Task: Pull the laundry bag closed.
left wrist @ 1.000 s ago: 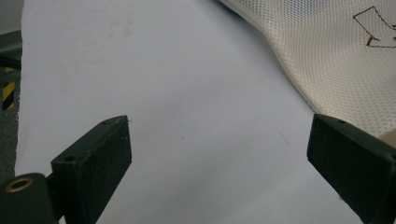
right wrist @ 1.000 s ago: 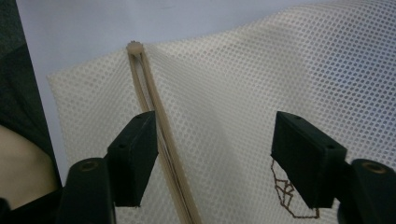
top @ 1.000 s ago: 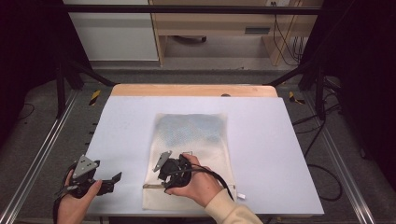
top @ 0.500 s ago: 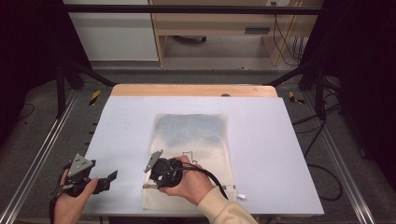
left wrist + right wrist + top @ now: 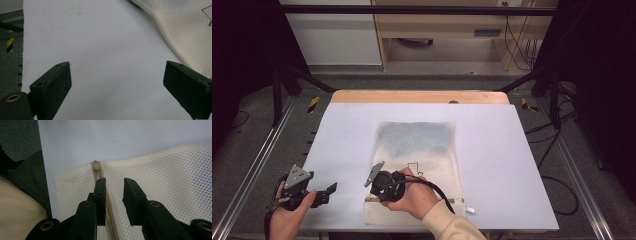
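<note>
The mesh laundry bag (image 5: 419, 165) lies flat at the centre of the table (image 5: 512, 165). The right gripper (image 5: 113, 186), at the bag's 7 o'clock corner, has just been narrowing its fingers (image 5: 100, 192) around the zipper tape (image 5: 97, 170), gap remaining. The left gripper (image 5: 116, 80), at 8 o'clock, has fingers wide apart over bare table.

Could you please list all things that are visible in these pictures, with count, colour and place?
mesh bag: one, cream, middle of the table, blue-grey contents in its far half
zipper band: one, beige, across the bag's near part
table: one, pale blue top, wooden far edge
cabinet: one, white, beyond the table
right gripper: one, black, jaws just closing, narrow gap over the bag beside the zipper
left gripper: one, black, jaws wide apart, table's near left corner
</note>
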Available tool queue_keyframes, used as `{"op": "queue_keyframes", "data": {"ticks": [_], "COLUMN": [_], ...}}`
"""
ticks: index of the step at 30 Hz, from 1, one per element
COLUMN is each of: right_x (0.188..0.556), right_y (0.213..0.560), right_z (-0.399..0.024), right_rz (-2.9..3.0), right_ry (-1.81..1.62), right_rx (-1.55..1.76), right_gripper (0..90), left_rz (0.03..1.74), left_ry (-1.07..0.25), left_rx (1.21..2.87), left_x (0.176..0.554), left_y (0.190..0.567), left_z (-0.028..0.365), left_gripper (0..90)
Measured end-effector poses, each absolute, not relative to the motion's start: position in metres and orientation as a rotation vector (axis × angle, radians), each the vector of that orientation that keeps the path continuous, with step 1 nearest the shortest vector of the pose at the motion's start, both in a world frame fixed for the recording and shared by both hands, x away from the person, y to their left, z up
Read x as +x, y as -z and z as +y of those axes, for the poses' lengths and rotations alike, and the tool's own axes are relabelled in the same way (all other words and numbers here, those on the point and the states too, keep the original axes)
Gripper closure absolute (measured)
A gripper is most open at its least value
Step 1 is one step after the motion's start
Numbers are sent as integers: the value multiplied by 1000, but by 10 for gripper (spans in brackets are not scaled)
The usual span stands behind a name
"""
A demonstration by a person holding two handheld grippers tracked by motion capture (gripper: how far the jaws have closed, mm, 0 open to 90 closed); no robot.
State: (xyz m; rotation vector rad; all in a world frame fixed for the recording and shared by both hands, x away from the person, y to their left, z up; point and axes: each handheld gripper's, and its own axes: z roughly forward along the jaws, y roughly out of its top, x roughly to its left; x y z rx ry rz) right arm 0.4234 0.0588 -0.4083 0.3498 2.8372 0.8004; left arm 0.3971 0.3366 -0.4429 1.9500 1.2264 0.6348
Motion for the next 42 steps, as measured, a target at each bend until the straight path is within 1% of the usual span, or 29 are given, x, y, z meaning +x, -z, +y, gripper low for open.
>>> {"op": "queue_keyframes", "data": {"ticks": [7, 12, 15, 18, 21, 25, 30, 31, 32, 33, 38, 42], "right_x": [426, 430, 427, 425, 425, 427, 433, 433, 434, 434, 437, 435], "right_y": [410, 407, 405, 406, 410, 423, 436, 437, 439, 440, 434, 430], "right_z": [59, 59, 59, 62, 70, 85, 100, 102, 103, 103, 96, 91], "right_rz": [2859, 2843, 2859, 2868, 2880, 2929, 2969, 2976, 2966, 2969, 2973, 2962], "right_ry": [-828, -922, -958, -958, -952, -902, -838, -819, -819, -800, -860, -893], "right_rx": [344, 366, 363, 346, 345, 310, 315, 311, 308, 308, 316, 316], "right_gripper": [770, 782, 790, 785, 779, 749, 734, 751, 798, 813, 818, 818], "left_rz": [1221, 1262, 1246, 1236, 1224, 1217, 1217, 1217, 1217, 1217, 1211, 1204], "left_ry": [-637, -646, -644, -634, -591, -581, -571, -569, -570, -566, -521, -515], "left_rx": [1948, 1911, 1891, 1902, 1913, 1912, 1900, 1892, 1889, 1890, 1891, 1899], "left_x": [397, 396, 394, 392, 389, 386, 384, 384, 384, 384, 385, 385], "left_y": [441, 442, 439, 438, 438, 437, 436, 436, 435, 435, 437, 437], "left_z": [338, 339, 339, 338, 334, 331, 331, 331, 331, 332, 330, 326], "left_gripper": [82, 81, 82, 85, 93, 96, 96, 96, 96, 96, 96, 95]}}
